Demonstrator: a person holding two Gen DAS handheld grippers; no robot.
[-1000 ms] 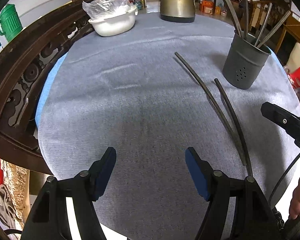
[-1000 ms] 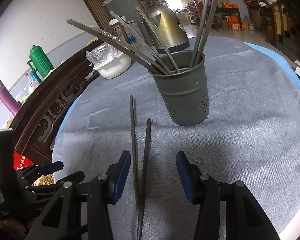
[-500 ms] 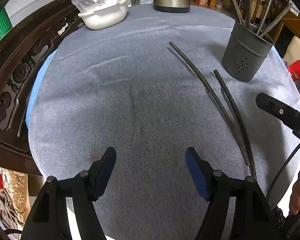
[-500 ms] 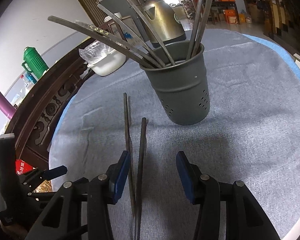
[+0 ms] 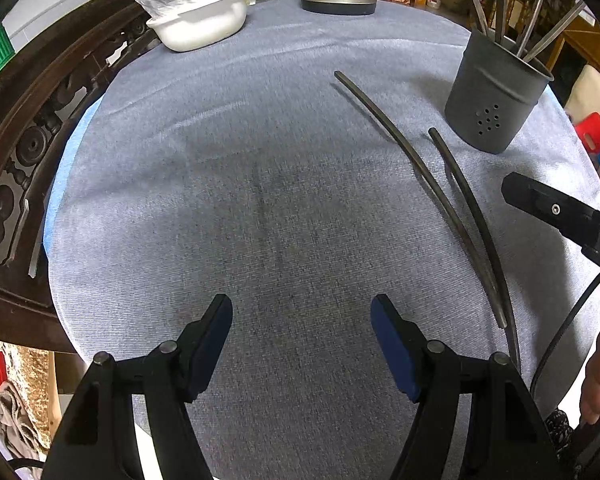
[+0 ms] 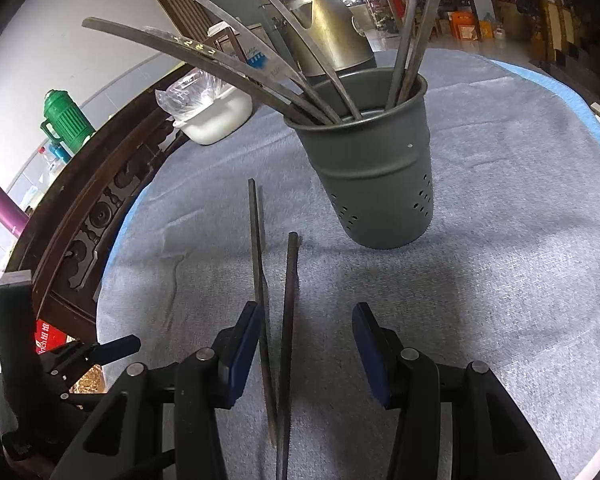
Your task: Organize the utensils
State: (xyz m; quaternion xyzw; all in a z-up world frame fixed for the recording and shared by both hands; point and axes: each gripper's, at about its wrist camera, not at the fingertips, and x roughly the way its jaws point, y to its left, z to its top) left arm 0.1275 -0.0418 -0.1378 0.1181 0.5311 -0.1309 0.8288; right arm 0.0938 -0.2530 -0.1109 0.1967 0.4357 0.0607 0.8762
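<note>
Lying side by side on the grey woven cloth (image 5: 260, 184) are two thin dark chopsticks (image 6: 286, 312), their near ends crossing. Just beyond them stands a grey metal holder (image 6: 380, 176) w/ drain holes, upright, packed w/ more sticks; yellow marks on one can't be read. Right gripper (image 6: 304, 344) tilts down over the pair, blue pads apart, released, both sticks between them. Left gripper (image 5: 302, 336) points steeply down at bare cloth, jaws wide, empty.
</note>
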